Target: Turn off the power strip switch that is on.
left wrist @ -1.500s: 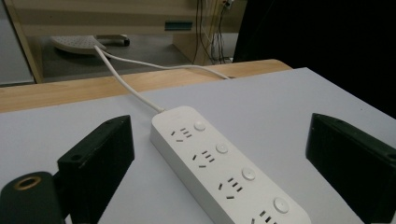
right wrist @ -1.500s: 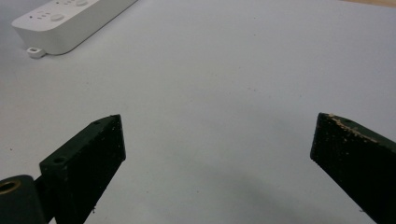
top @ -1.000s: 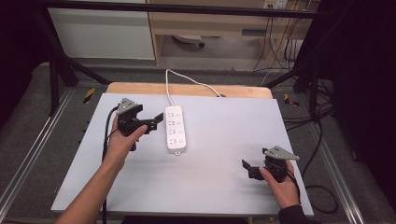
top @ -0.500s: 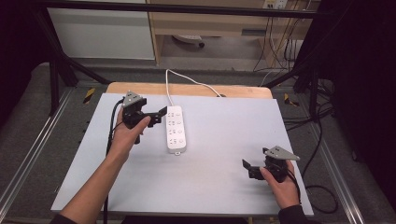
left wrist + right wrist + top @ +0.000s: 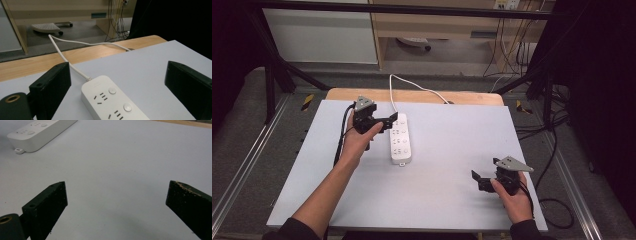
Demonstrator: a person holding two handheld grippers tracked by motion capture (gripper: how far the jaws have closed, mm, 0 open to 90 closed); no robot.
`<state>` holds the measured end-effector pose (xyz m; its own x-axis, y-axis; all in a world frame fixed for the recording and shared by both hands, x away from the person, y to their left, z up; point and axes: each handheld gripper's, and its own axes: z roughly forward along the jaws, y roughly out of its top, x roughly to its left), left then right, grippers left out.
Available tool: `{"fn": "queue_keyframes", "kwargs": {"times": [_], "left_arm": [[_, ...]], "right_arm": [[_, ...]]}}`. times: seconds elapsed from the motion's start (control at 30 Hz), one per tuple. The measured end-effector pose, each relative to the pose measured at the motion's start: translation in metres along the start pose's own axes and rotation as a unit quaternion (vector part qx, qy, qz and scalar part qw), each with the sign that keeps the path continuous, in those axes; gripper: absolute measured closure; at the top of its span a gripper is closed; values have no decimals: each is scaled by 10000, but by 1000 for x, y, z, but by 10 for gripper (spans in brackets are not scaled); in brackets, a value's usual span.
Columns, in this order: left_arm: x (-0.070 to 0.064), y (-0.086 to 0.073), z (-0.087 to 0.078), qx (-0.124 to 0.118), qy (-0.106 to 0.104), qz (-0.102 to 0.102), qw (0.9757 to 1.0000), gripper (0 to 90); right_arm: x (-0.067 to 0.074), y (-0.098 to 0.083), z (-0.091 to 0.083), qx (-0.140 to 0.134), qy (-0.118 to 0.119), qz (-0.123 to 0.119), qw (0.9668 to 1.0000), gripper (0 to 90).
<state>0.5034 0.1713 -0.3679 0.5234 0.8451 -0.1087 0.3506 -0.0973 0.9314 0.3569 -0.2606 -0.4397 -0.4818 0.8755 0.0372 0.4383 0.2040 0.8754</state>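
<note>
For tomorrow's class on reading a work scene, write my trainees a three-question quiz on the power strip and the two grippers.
1. True or false: the left gripper has its jaws shut on the white power strip.
2. Which gripper is nearer the strip? A left, B right.
3. Fill in: the strip's cable runs off the table's ____ edge.

Key: 1 false, the jaws stand open. 2 A. 3 far.

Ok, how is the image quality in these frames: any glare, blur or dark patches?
High view: even light on the table, no glare, dark surroundings at the right, soft overall. Left gripper view: power strip fairly sharp, its buttons readable, near jaws slightly soft. Right gripper view: the strip at the top corner a little blurred, faint shadow under the jaws, no glare.
</note>
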Motion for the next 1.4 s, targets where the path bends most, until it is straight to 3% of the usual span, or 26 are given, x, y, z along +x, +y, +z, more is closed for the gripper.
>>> {"fn": "queue_keyframes", "kwargs": {"times": [0.5, 0.57, 0.63, 0.73, 0.97, 1.1, 1.3, 1.4], "left_arm": [[3, -12, 23, 132, 50, -36, 9999, 76], [2, -13, 25, 152, 63, -31, 9999, 76], [1, -14, 26, 143, 49, 8, 9999, 83], [0, -14, 29, 97, 43, -5, 9999, 92], [1, -17, 38, 193, 138, -26, 9997, 103], [5, -17, 41, 233, 257, -107, 9993, 103], [8, -19, 42, 337, 346, -109, 9988, 114], [7, -19, 42, 311, 327, -89, 9989, 169]], "right_arm": [[-1, -2, 1, 36, -20, -53, 10000, 36], [-2, -2, -1, 55, -43, -18, 10000, 36], [-8, -1, -7, 47, -26, 219, 9997, 39], [-10, -1, -12, -24, -58, 277, 9996, 39], [-7, -2, -9, 20, -23, 133, 9999, 37], [-10, -6, -4, 118, 36, 233, 9997, 38], [-9, -5, -3, 114, 56, 154, 9998, 39], [-8, -5, -2, 130, 74, 172, 9997, 42]]}}
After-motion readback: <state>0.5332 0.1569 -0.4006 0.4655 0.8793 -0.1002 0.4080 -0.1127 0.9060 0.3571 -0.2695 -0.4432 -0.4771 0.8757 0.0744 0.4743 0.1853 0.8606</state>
